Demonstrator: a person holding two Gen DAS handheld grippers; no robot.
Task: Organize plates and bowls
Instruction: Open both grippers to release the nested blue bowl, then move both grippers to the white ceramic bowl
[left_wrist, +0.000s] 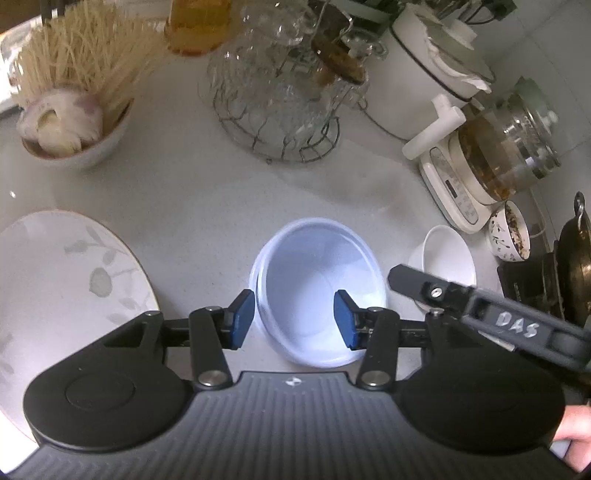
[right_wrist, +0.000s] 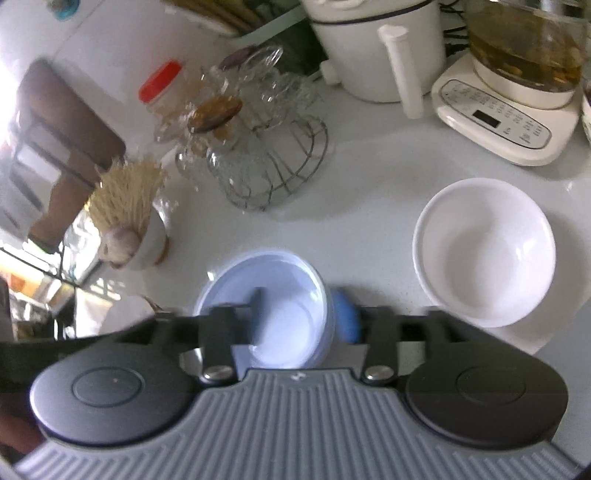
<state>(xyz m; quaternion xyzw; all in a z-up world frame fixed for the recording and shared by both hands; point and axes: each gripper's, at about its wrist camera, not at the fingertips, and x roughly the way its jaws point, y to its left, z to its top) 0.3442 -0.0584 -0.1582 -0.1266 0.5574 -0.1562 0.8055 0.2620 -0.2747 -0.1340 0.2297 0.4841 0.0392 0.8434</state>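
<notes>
A pale blue bowl (left_wrist: 317, 291) sits on the white counter, and it also shows in the right wrist view (right_wrist: 266, 306). My left gripper (left_wrist: 294, 319) is open, its blue pads astride the bowl's near left rim. My right gripper (right_wrist: 301, 314) spans the bowl's right wall, one finger inside and one blue pad outside; the view is blurred. Its body (left_wrist: 480, 306) shows at the right of the left wrist view. A white bowl (right_wrist: 484, 251) stands to the right, also in the left wrist view (left_wrist: 448, 258). A white leaf-patterned plate (left_wrist: 62, 295) lies left.
A wire rack of glassware (left_wrist: 280, 99) stands behind the bowls. A bowl of toothpicks and garlic (left_wrist: 70, 107) is at back left. A glass kettle on its base (left_wrist: 495, 158), a white cooker (left_wrist: 424, 70) and a patterned cup (left_wrist: 509, 230) stand at the right.
</notes>
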